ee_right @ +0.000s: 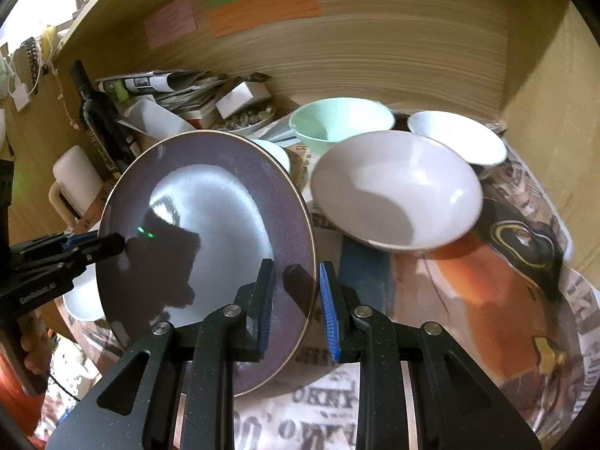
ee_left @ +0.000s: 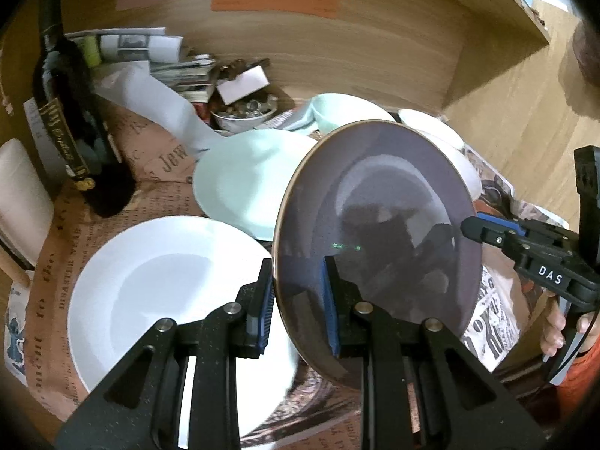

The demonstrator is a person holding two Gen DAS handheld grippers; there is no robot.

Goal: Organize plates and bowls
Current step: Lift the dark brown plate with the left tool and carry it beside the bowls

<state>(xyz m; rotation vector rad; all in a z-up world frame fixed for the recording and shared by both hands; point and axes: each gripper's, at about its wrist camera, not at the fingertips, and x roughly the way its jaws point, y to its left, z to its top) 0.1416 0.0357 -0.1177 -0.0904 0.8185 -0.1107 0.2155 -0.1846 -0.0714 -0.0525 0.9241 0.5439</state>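
Observation:
A dark purple plate (ee_left: 378,225) with a gold rim is held up off the table between both grippers. My left gripper (ee_left: 298,300) straddles its left edge, and my right gripper (ee_right: 294,300) straddles its right edge (ee_right: 210,247). Each gripper also shows in the other's view, the right one (ee_left: 487,230) and the left one (ee_right: 108,245). A big white plate (ee_left: 165,300) lies below on the left. A mint plate (ee_left: 247,183) lies behind it. A white bowl (ee_right: 397,191), a mint bowl (ee_right: 337,123) and another white bowl (ee_right: 457,138) stand to the right.
A dark wine bottle (ee_left: 71,120) stands at the back left beside a white mug (ee_left: 18,202). Newspapers (ee_left: 150,48), a small box and a bowl of small bits (ee_left: 243,112) crowd the back. Wooden walls enclose the back and right. Printed paper (ee_right: 506,281) covers the table.

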